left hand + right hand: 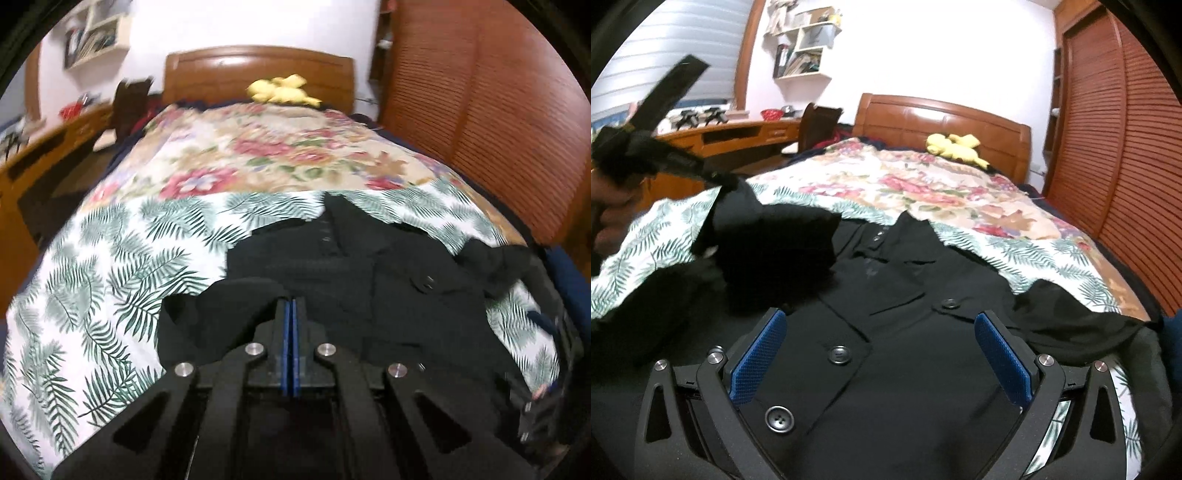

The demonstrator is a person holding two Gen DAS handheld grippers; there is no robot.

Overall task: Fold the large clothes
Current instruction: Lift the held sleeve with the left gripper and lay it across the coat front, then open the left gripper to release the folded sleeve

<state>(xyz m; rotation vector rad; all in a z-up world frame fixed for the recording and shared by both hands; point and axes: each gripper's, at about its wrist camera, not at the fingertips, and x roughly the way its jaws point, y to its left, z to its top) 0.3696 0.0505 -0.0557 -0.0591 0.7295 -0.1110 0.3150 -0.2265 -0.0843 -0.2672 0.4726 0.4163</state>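
Black shirt (pixel 905 332) with round dark buttons lies spread on the bed (pixel 1015 236), on a sheet with green leaves, right under the right gripper (pixel 882 354), whose blue jaws are spread wide with nothing between them. One sleeve (pixel 768 236) is lifted up off the bed, pinched by the left gripper (pixel 718 179), whose jaws are pressed together on it.

We see a wooden headboard (pixel 945 122) at twelve o'clock, slatted wardrobe doors (pixel 1115 129) at two, wall shelves (pixel 805 44) and a desk (pixel 738 138) at ten.
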